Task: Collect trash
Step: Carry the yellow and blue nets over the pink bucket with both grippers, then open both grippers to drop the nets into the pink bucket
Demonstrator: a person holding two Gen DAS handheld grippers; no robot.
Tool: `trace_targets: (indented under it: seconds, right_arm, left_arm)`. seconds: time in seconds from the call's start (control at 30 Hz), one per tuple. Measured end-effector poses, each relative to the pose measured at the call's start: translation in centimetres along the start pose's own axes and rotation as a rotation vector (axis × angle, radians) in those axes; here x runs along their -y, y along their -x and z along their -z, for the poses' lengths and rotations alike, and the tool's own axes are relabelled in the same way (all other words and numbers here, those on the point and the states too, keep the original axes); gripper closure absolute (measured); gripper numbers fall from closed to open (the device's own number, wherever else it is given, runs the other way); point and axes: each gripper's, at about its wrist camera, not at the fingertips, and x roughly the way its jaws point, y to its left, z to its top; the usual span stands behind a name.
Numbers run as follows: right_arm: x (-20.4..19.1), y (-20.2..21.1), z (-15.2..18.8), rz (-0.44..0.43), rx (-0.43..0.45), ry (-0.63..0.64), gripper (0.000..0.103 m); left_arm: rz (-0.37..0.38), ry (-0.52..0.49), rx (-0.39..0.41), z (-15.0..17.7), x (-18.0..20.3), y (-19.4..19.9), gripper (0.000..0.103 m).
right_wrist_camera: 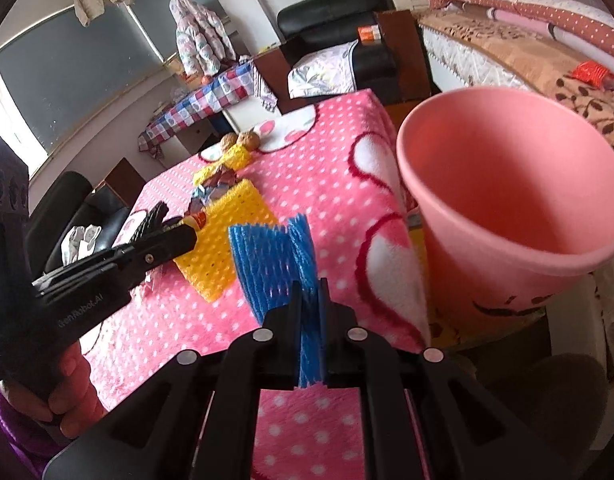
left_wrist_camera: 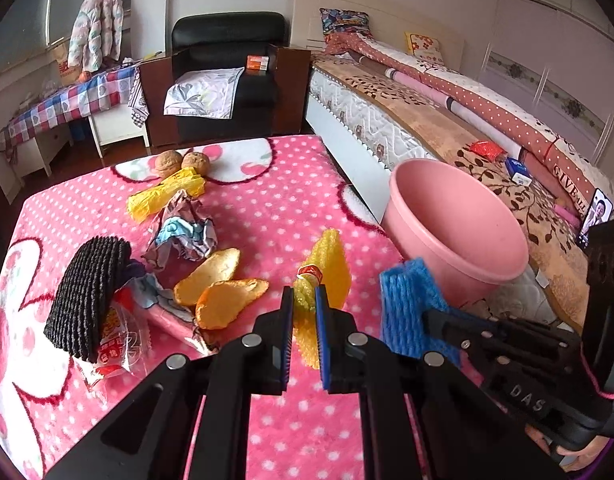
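Observation:
My left gripper (left_wrist_camera: pixel 304 304) is shut on a yellow foam net sleeve (left_wrist_camera: pixel 331 264) and holds it above the pink dotted blanket (left_wrist_camera: pixel 267 208). My right gripper (right_wrist_camera: pixel 309 300) is shut on a blue foam net sleeve (right_wrist_camera: pixel 267 260), which also shows at the right of the left wrist view (left_wrist_camera: pixel 407 304). An empty pink bucket (right_wrist_camera: pixel 507 184) stands off the table's right edge, just right of both sleeves (left_wrist_camera: pixel 455 224). In the right wrist view the left gripper (right_wrist_camera: pixel 187 236) reaches in from the left, with the yellow sleeve (right_wrist_camera: pixel 227 236) in it.
More litter lies on the blanket: orange peels (left_wrist_camera: pixel 219 284), crumpled wrappers (left_wrist_camera: pixel 187 232), a yellow bag (left_wrist_camera: pixel 167 192), two walnuts (left_wrist_camera: pixel 183 162), a black knit piece (left_wrist_camera: pixel 87 292) and a snack packet (left_wrist_camera: pixel 115 344). A bed (left_wrist_camera: pixel 467 120) runs along the right, an armchair (left_wrist_camera: pixel 227 76) behind.

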Motion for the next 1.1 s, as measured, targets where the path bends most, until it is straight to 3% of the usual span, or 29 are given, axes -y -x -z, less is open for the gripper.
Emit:
trace_targets:
  seconds: [0.2, 0.6, 0.83, 1.1]
  right_arm:
    - [1.0, 1.8, -0.9, 0.006, 0.077, -0.019, 0.096]
    - [6.5, 6.0, -3.3, 0.101, 0.256, -0.144, 0.096]
    - [9.8, 6.5, -3.8, 0.152, 0.297, -0.212, 0.096]
    - [11.1, 5.6, -5.0, 0.201, 0.318, -0.208, 0.096]
  left_arm:
    - [0.024, -0.019, 0.021, -0.9, 1.2, -0.1, 0.093]
    - [0.178, -0.069, 0.088, -4.3, 6.2, -0.2, 0.093]
    - [0.214, -0.095, 0.060, -5.3, 9.2, -2.6, 0.093]
    - [0.219, -0.092, 0.032, -6.2, 10.4, -5.2, 0.093]
